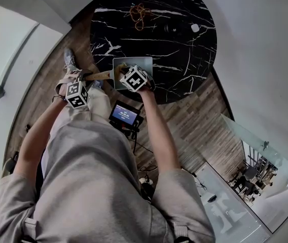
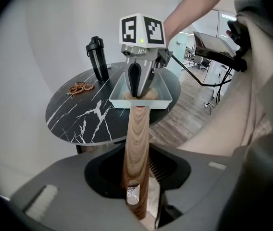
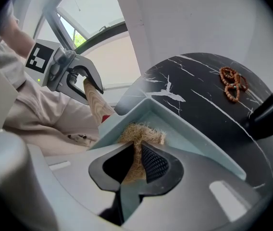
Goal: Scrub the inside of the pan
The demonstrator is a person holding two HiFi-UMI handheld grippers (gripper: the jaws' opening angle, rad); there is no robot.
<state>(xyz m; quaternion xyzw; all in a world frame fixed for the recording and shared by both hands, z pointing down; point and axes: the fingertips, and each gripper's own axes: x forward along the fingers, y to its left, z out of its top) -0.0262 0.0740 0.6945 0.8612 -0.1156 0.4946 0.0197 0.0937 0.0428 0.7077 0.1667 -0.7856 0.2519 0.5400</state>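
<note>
A pale blue square pan (image 1: 136, 64) sits at the near edge of a round black marble table (image 1: 184, 44). Its wooden handle (image 2: 137, 143) sticks out over the edge, and my left gripper (image 2: 135, 186) is shut on it; in the head view that gripper (image 1: 88, 76) is left of the pan. My right gripper (image 3: 135, 160) points down into the pan (image 3: 189, 134) near the handle-side wall and is shut on a tan fibrous scrubber (image 3: 139, 134), whose tuft rests on the pan's floor. In the left gripper view the right gripper (image 2: 137, 93) stands over the pan.
A string of brown beads (image 1: 138, 15) lies at the table's far side, with a black bottle (image 2: 97, 57) beside it and a small white object (image 1: 195, 28). A device with a lit screen (image 1: 124, 115) hangs in front of the person. Wooden floor surrounds the table.
</note>
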